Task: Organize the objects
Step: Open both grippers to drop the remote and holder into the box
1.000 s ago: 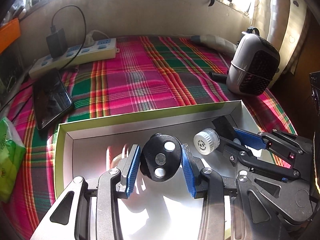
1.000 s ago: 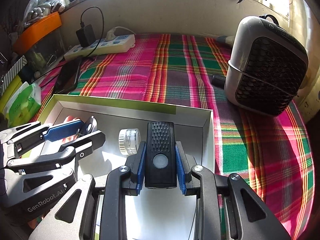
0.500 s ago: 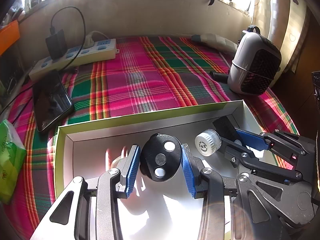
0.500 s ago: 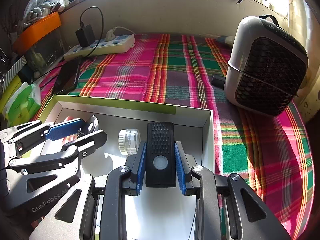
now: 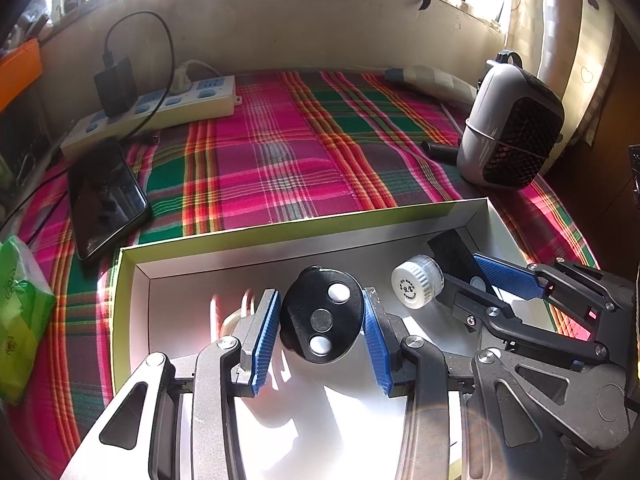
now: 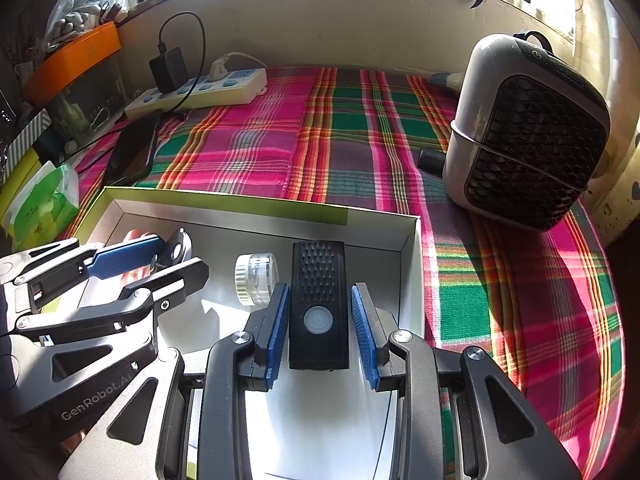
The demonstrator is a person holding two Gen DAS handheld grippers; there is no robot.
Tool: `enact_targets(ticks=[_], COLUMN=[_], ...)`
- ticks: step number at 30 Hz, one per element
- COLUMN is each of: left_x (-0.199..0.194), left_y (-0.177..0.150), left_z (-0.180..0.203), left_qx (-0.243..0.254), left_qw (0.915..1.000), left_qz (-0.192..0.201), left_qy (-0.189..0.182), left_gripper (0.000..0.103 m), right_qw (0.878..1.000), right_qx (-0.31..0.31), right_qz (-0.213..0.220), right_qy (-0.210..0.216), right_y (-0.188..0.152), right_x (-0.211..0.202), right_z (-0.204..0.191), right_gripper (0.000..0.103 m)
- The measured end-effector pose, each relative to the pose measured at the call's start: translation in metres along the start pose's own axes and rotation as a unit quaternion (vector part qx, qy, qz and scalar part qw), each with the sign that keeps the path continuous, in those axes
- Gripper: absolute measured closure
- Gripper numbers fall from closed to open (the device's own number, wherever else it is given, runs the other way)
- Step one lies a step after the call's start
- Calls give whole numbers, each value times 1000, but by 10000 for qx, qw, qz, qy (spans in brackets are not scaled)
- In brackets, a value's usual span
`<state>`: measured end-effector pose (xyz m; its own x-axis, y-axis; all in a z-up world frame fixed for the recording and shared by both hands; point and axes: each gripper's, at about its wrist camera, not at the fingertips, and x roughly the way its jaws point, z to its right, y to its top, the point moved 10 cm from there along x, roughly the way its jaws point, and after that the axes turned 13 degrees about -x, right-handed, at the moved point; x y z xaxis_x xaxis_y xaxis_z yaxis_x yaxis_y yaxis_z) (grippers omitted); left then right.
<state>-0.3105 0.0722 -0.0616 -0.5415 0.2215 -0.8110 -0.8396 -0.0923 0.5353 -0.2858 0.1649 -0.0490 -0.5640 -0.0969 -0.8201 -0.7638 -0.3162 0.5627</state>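
A white box with a green rim lies on the plaid cloth and also shows in the right wrist view. My left gripper is inside it, jaws slightly parted around a black oval remote with three buttons, small gaps on both sides. My right gripper is open around a black rectangular remote lying in the box, gaps on both sides. A small clear jar with a white lid lies on its side between them, also seen in the right wrist view.
A grey and black mini heater stands at right. A black phone and a white power strip with a charger lie at back left. A green tissue pack sits at far left. A small black cylinder lies beside the heater.
Both grippers have opened a little, with gaps now showing beside the two remotes. Both remotes rest in the box. Nothing else moved.
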Motion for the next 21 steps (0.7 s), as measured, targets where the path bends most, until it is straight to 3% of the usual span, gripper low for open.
enact_targets(ticks=[21], left_x=[-20], left_y=[-10], left_z=[-6], left_qx=[-77], left_qw=[9999], left_qz=[60], left_qy=[-40], left_gripper=[64], right_qw=[9999], right_qx=[56], right_qz=[93], right_qy=[-67], right_y=[-9], right_x=[-15], right_z=[-1], right_gripper=[57])
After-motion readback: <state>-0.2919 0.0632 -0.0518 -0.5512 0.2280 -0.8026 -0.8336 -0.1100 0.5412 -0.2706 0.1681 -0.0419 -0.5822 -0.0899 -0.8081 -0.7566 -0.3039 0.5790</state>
